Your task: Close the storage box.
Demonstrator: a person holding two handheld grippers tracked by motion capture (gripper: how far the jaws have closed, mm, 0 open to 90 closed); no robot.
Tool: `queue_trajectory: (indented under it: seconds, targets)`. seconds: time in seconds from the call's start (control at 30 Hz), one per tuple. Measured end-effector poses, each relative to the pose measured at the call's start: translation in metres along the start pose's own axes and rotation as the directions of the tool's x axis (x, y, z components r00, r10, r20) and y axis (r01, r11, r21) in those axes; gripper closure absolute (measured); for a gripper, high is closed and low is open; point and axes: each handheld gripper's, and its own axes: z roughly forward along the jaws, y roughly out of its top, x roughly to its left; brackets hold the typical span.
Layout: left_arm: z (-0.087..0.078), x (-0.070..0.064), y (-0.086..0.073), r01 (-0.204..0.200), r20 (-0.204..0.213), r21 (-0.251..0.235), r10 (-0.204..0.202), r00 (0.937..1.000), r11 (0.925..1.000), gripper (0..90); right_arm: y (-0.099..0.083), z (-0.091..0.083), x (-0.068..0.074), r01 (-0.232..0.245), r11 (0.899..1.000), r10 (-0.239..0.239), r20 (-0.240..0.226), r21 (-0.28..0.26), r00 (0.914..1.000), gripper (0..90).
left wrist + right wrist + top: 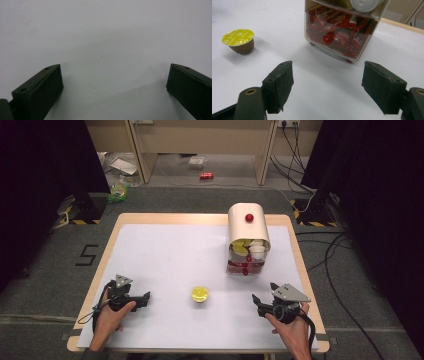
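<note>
Near the capsule [199, 294] on the tabletop [165, 250], in front of the dispenser [248, 237], both hand-held grippers, left [147, 296] and right [255, 298], stood wide and empty, so the right one would likely best straddle the capsule squarely before closing.

Each hand-held gripper is black: the left hand-held gripper [131, 298] and the right hand-held gripper [272, 305] carry a grey three-cornered plate on top and trail a black cable. Flat rectangular jaw pads show small screw holes; brass-coloured rivets mark the right gripper's arms.
</note>
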Motion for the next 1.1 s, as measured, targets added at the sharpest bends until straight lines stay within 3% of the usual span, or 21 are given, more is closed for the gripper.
queue_trajectory:
  seconds: [1.1]
  targets:
    - [0.000, 0.000, 0.000, 0.000, 0.000, 0.000, 0.000, 1.0000, 1.0000, 0.0, -0.030, -0.015, -0.006, -0.007, 0.995, 0.005, 0.026, 0.095, 0.9996, 20.2]
